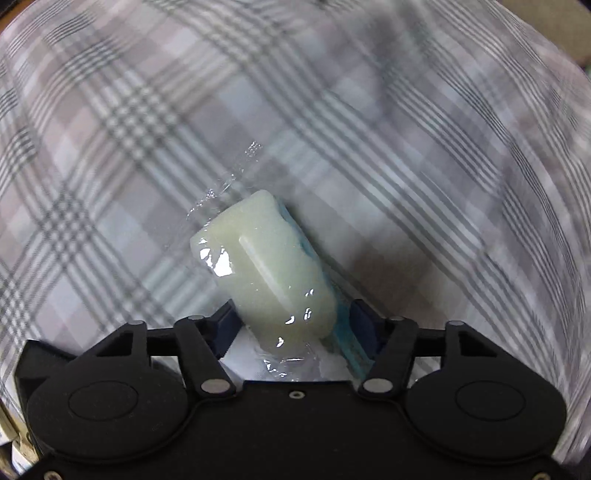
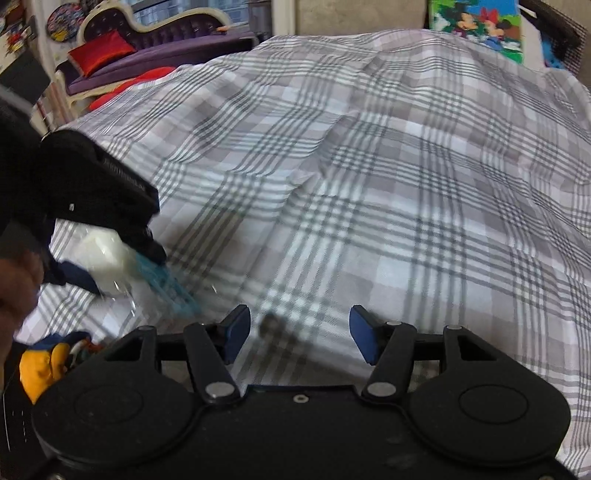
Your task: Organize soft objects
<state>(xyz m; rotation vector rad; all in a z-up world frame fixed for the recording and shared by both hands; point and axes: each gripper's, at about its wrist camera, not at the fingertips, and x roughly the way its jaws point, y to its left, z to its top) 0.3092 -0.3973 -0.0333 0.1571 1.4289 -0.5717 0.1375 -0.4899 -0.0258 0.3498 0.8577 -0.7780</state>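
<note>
My left gripper (image 1: 291,325) is shut on a pale white sponge (image 1: 266,269) with a blue scrub layer, wrapped in clear plastic, and holds it above the plaid bedsheet (image 1: 369,147). In the right wrist view the left gripper (image 2: 110,266) shows at the left with the sponge (image 2: 107,262) between its fingers, blue layer facing right. My right gripper (image 2: 299,332) is open and empty, low over the plaid sheet (image 2: 369,184). A yellow and blue soft toy (image 2: 48,365) lies at the lower left edge.
The plaid sheet covers the whole bed and has a few creases. Beyond the bed stand a purple sofa (image 2: 147,40) with a red cushion (image 2: 99,50), and a cartoon picture (image 2: 480,26) at the far right. A small dark object (image 2: 271,325) lies between my right fingers, blurred.
</note>
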